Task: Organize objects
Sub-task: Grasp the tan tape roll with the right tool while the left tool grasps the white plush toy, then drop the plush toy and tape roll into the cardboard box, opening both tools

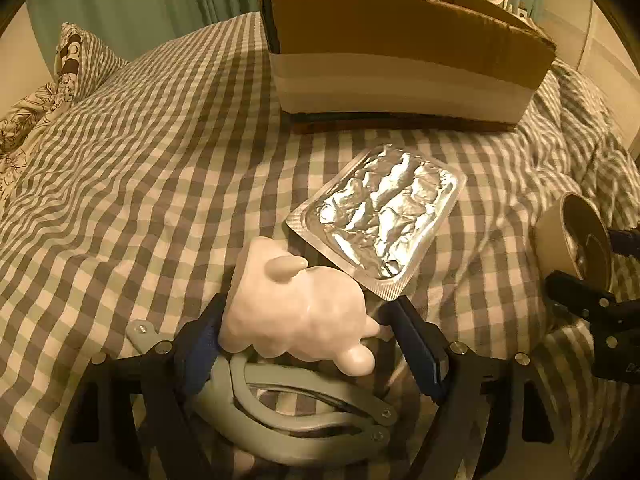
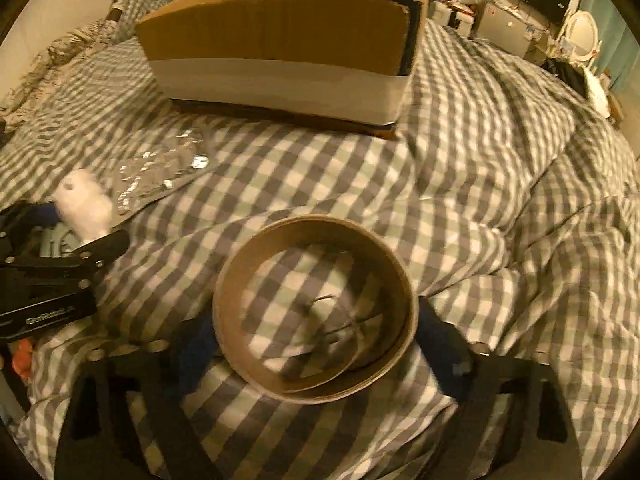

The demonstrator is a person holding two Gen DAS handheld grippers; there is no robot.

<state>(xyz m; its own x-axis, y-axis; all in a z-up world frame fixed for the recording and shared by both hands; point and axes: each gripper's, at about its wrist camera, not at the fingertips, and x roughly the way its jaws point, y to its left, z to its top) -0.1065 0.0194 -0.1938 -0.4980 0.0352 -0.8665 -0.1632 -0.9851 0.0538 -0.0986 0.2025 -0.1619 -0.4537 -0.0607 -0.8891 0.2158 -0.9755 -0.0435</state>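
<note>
My left gripper (image 1: pixel 304 320) is shut on a lumpy white figurine (image 1: pixel 292 312), held just above the checked bedspread. A silver foil blister pack (image 1: pixel 380 212) lies on the bed right beyond it, and grey pliers (image 1: pixel 304 412) lie under the gripper. My right gripper (image 2: pixel 312 340) is shut on an empty cardboard tape ring (image 2: pixel 312 312); it also shows in the left wrist view (image 1: pixel 576 236) at the right. An open cardboard box (image 1: pixel 400 48) stands on the bed behind; it also shows in the right wrist view (image 2: pixel 288 40). The figurine (image 2: pixel 84 204) and the blister pack (image 2: pixel 160 172) show at the left there.
The checked duvet (image 1: pixel 140 160) is wrinkled and bunched at the right (image 2: pixel 540 200). Pillows (image 1: pixel 48 88) lie at the far left. A dresser with a round mirror (image 2: pixel 580 36) stands beyond the bed. An orange object (image 2: pixel 20 360) sits at the left edge.
</note>
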